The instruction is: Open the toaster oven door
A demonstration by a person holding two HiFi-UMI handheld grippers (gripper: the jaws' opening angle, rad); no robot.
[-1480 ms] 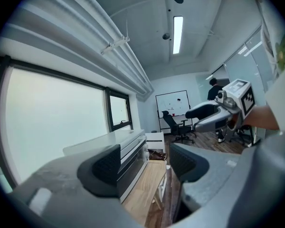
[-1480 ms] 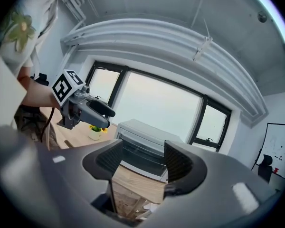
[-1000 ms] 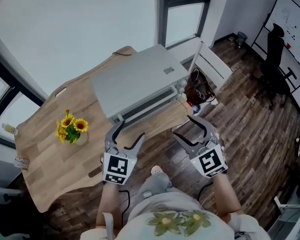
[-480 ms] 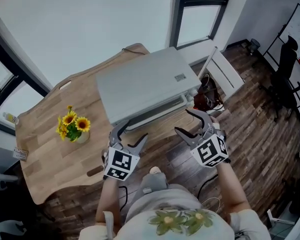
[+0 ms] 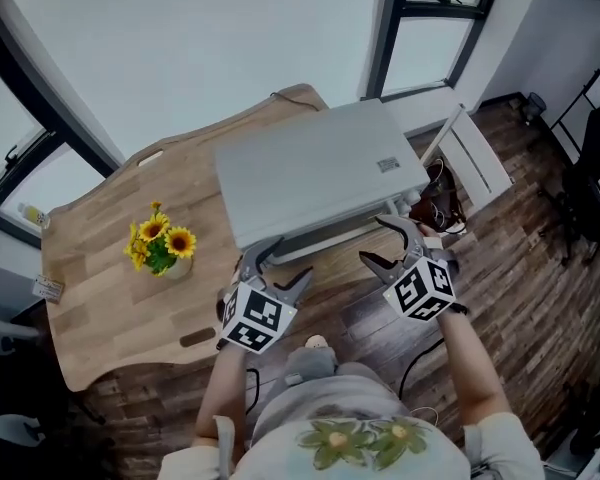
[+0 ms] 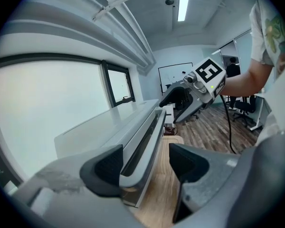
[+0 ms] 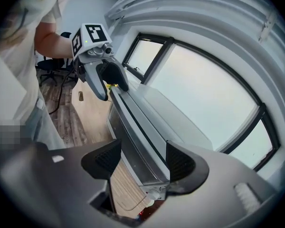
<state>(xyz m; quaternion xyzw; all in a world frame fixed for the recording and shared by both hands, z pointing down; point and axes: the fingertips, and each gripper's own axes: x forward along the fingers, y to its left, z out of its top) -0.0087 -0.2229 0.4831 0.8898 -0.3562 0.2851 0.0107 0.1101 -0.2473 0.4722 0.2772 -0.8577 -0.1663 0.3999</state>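
Now, toaster oven (image 5: 315,173): a pale grey box at the near right end of the wooden surface (image 5: 110,298), front face turned toward the person.
Oven door (image 5: 325,234): looks shut, lying flat against the body, with a long handle bar (image 6: 141,144) running across it.
Left claw (image 5: 278,265): jaws spread wide, right up at the left end of the handle. The left gripper view shows the bar running into the gap, close against one pad and well clear of the other, so nothing is clamped.
Right claw (image 5: 375,240): wide open as well, at the oven's right front corner. The right gripper view shows the door's right end sitting in the gap, and I can't see either pad pressing on it.
Across the front: each gripper view catches the other claw at the far end of the oven's face, one at each end of the door.
Sunflowers (image 5: 160,248): a small bunch in a little pot, standing on the surface well to the left of the oven.
Floor (image 5: 520,268): dark wood planks, under and to the right of the person.
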